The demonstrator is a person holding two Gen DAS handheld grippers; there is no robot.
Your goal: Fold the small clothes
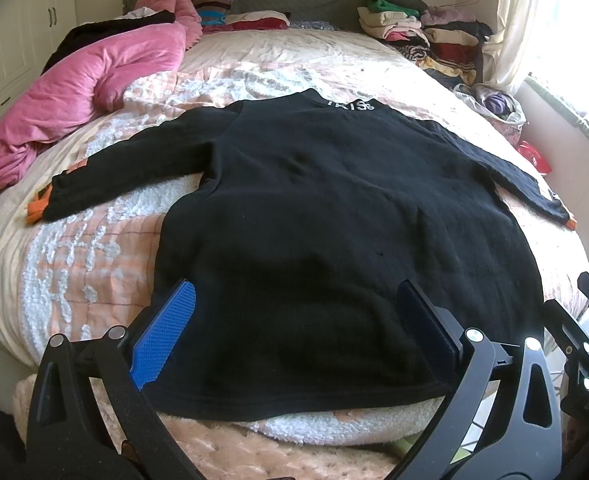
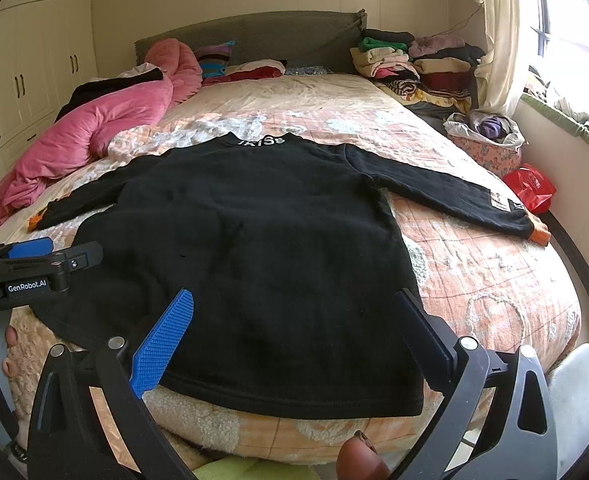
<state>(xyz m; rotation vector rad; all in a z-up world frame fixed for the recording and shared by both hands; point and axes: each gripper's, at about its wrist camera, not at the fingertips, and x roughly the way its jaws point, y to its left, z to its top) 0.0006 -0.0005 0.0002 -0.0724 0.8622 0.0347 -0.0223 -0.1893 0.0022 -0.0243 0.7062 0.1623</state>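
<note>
A black sweater lies flat on the bed, back side up, its hem toward me at 6 o'clock and its collar with white lettering away at 12 o'clock. Both sleeves are spread out: one runs toward 9 o'clock and ends in an orange cuff, the other toward 3 o'clock with its own orange cuff.

My left gripper hovers over the hem, its fingers spread wide and holding nothing; whether the tips touch the cloth I cannot tell. My right gripper sits likewise over the hem, a little toward the 3 o'clock side of the sweater, fingers wide apart and empty. From the right wrist view the left gripper shows at 9 o'clock, beside the sweater's lower corner.

A pink quilt is bunched at 10 o'clock, folded clothes are stacked at 1 o'clock by the headboard, and a red bag sits at 3 o'clock near the bed's edge.
</note>
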